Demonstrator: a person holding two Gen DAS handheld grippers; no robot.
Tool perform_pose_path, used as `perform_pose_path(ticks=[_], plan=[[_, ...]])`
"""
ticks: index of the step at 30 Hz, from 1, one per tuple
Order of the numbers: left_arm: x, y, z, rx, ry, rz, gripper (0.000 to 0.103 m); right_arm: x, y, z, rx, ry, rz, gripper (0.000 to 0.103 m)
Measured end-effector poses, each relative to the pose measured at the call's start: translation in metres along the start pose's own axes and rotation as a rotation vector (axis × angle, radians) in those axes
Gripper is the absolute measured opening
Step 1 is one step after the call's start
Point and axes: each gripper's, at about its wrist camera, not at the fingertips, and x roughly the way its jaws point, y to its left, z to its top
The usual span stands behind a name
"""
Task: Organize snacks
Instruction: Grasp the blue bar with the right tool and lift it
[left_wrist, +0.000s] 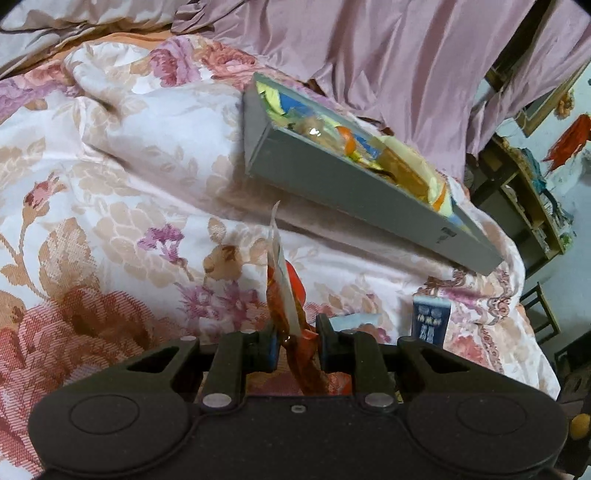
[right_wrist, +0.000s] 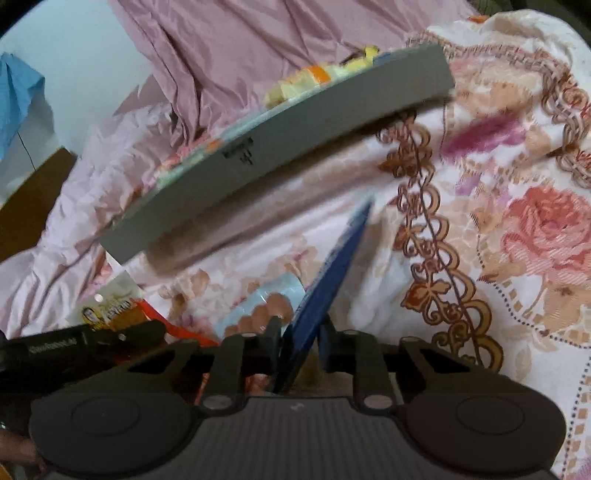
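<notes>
A long grey box (left_wrist: 354, 195) filled with several snack packets lies on the flowered bedspread, ahead and to the right in the left wrist view. My left gripper (left_wrist: 295, 339) is shut on an orange-red snack packet (left_wrist: 286, 291) that stands up edge-on between its fingers, short of the box. In the right wrist view the same grey box (right_wrist: 280, 155) runs across the upper middle. My right gripper (right_wrist: 299, 339) is shut on a flat blue snack packet (right_wrist: 328, 280), held below the box. The left gripper's black body (right_wrist: 74, 347) shows at the lower left there.
A blue-and-white packet (left_wrist: 430, 319) lies on the bedspread right of my left gripper. A light blue packet with brown rounds (right_wrist: 262, 306) and a yellow-labelled packet (right_wrist: 110, 310) lie left of the right gripper. Pink sheets (left_wrist: 388, 55) bunch behind the box. Wooden shelves (left_wrist: 528, 195) stand off the bed's right edge.
</notes>
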Motion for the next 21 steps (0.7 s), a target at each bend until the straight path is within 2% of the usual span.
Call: perform_pose_path(ticks=[3, 10, 15, 21], plan=[[-0.005, -0.002, 0.001, 0.007, -0.009, -0.013, 0.021, -0.016, 0.004, 0.001, -0.008, -0.037, 0.023, 0.018], [-0.016, -0.015, 0.000, 0.064, -0.045, -0.026, 0.020, -0.034, 0.014, 0.000, -0.039, -0.074, 0.056, 0.017], [-0.035, -0.029, -0.003, 0.147, -0.102, -0.033, 0.018, -0.055, 0.027, -0.004, -0.113, -0.131, 0.065, 0.017], [-0.047, -0.038, -0.010, 0.162, -0.123, -0.057, 0.018, -0.075, 0.037, -0.018, -0.166, -0.155, 0.067, 0.017]])
